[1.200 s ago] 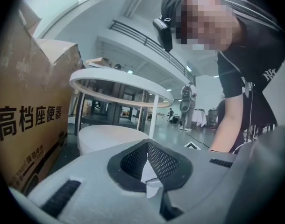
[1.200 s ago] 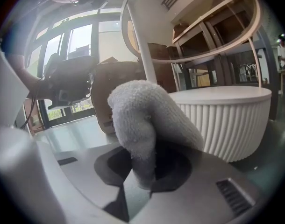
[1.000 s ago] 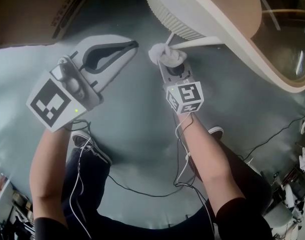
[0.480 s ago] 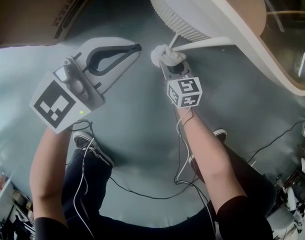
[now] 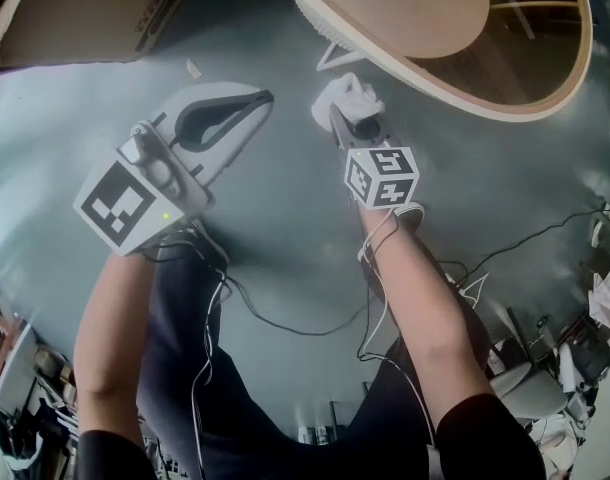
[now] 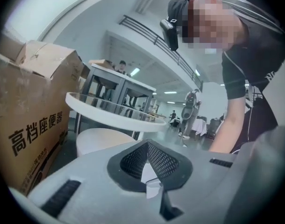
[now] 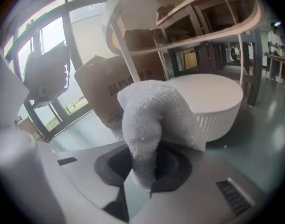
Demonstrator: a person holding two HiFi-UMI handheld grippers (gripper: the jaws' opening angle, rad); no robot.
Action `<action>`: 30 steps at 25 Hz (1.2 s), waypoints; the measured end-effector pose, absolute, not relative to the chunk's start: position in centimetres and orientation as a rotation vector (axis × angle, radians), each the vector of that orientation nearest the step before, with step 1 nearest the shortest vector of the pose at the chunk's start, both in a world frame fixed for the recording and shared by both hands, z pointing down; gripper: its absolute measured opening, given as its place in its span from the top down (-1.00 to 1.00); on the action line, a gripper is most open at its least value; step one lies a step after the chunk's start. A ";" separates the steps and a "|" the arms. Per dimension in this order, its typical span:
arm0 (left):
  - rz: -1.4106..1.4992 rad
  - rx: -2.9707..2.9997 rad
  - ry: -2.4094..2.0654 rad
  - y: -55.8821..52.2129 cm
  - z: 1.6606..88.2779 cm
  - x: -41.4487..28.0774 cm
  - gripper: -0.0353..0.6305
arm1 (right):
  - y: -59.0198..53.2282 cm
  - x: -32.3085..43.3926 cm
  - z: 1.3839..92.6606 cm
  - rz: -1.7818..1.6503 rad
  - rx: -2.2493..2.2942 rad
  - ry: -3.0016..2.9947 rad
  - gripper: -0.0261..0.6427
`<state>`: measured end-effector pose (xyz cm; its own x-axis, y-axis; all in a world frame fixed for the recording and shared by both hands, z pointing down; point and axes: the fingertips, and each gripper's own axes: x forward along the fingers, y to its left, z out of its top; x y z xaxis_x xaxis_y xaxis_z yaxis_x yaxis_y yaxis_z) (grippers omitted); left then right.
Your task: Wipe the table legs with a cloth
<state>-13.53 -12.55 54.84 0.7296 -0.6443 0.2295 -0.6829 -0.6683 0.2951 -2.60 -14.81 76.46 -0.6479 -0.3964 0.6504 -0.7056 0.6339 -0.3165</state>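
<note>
My right gripper [image 5: 347,116] is shut on a bunched white cloth [image 5: 345,96], which bulges out of the jaws in the right gripper view as the cloth [image 7: 152,120]. A thin white table leg [image 5: 335,56] slants down from the round table [image 5: 455,96] just beyond the cloth. The same leg [image 7: 126,55] rises behind the cloth toward the white rim. Whether cloth and leg touch I cannot tell. My left gripper [image 5: 260,100] is shut and empty, held to the left of the cloth. Its jaws [image 6: 149,181] hold nothing.
A ribbed white round base [image 7: 212,101] stands under the table. A brown cardboard box [image 5: 105,13] sits at the far left, and it shows as the box [image 6: 30,125] in the left gripper view. Cables [image 5: 285,323] trail over the grey-green floor by the person's legs.
The right gripper with the cloth has drawn back a little from the white leg it was pressed against. The head view has lifted, showing more of the table top. The left gripper stayed shut.
</note>
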 end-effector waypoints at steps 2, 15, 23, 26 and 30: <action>0.115 2.546 -1.037 -12.4 51.3 -13.4 0.88 | -14.3 -2.7 71.3 0.704 0.837 -2.347 0.69; 0.031 2.512 -1.058 -12.7 41.0 -13.6 0.88 | -13.3 -6.8 54.2 0.393 0.788 -2.531 0.69; 0.025 2.484 -1.038 -11.9 42.0 -13.8 0.88 | -14.2 -8.2 53.6 0.353 0.866 -2.565 0.69; 0.012 2.467 -1.028 -11.7 42.6 -13.5 0.88 | -15.2 -7.9 54.2 0.383 0.904 -2.549 0.69; -0.003 2.467 -1.017 -11.8 42.3 -13.2 0.88 | -16.5 -8.1 55.0 0.366 0.911 -2.513 0.69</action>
